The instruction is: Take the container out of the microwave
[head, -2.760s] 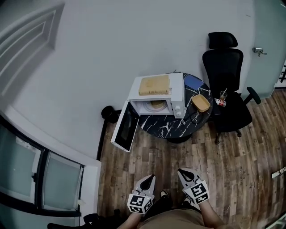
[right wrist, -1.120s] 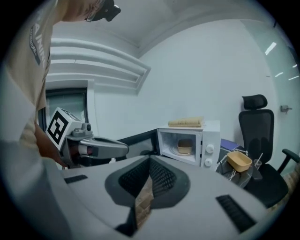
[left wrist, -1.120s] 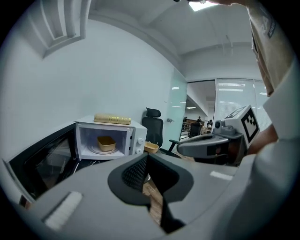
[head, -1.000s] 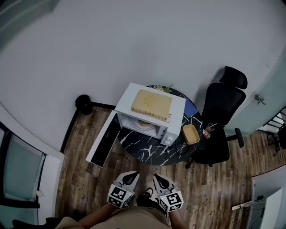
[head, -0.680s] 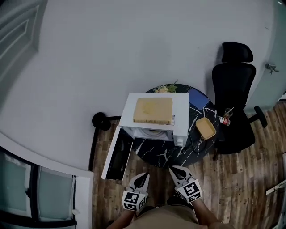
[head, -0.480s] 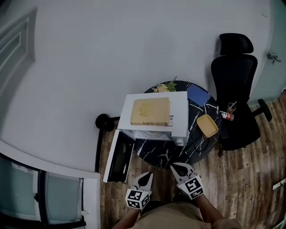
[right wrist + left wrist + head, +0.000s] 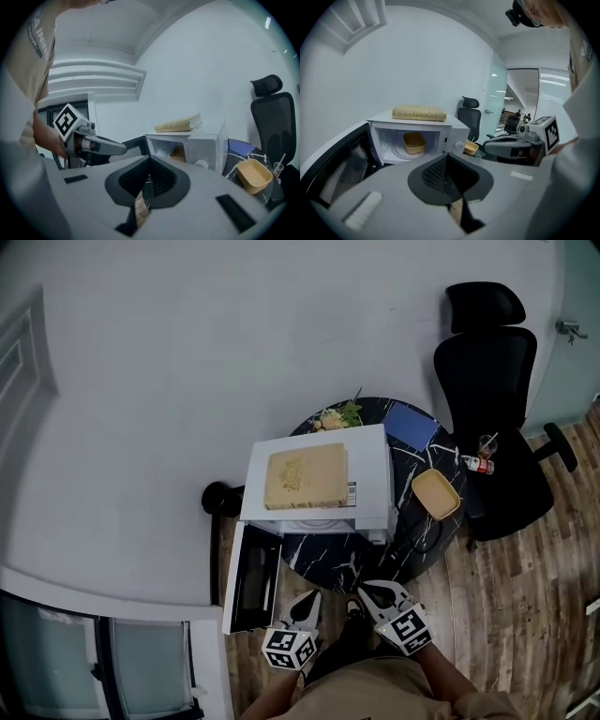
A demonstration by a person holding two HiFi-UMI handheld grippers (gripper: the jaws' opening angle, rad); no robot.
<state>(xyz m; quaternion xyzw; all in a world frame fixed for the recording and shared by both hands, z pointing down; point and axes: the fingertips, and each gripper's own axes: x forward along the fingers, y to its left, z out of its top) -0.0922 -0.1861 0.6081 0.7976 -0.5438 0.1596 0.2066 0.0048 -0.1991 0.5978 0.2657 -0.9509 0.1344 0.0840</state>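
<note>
A white microwave (image 7: 367,474) stands on a round black marble table (image 7: 347,563), its door (image 7: 251,578) swung open to the left. Inside on the turntable sits a yellow container (image 7: 414,142), also glimpsed in the right gripper view (image 7: 178,152); from the head view it is hidden under the microwave's top. My left gripper (image 7: 310,599) and right gripper (image 7: 367,591) are held low near my body, short of the table edge. Both are shut with nothing between their jaws.
A tan book (image 7: 305,476) lies on top of the microwave. A second yellow container (image 7: 437,495) sits on the table's right side, near a blue pad (image 7: 410,426) and some flowers (image 7: 336,416). A black office chair (image 7: 495,390) stands to the right. The floor is wood.
The view has drifted and I have come closer to the microwave's front. Both grippers stay shut and low near my body, now closer to the table edge.
</note>
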